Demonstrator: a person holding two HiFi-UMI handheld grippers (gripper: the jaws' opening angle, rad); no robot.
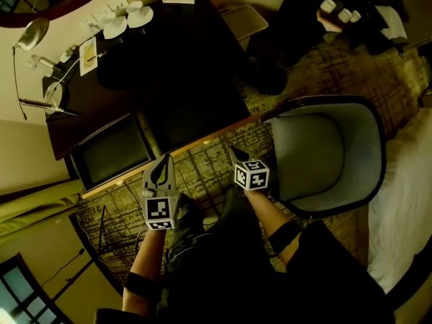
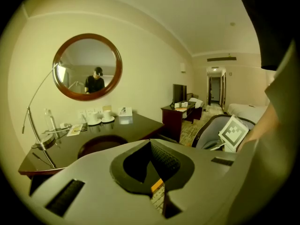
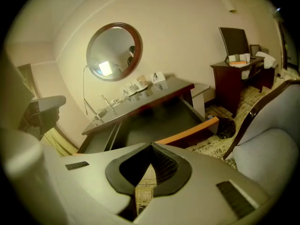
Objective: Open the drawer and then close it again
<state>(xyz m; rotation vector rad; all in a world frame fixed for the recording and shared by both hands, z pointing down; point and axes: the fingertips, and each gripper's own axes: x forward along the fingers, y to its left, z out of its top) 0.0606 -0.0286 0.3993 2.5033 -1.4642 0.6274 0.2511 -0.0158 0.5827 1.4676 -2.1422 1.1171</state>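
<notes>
Held left tongs (image 1: 165, 159) and right tongs (image 1: 236, 152) clenched, empty, short of the open drawer (image 1: 202, 142), probably best shut by a square push on its front.

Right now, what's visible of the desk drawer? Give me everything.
The drawer is wide, shallow, of dark wood, and pulled well out from under the desk top, so it is open. It looks split into a narrow left section and a wide right one. Its front edge shows orange in the light. The inside is too dark to show contents. The left gripper and right gripper hang near the front edge, jaws shut on nothing.
</notes>
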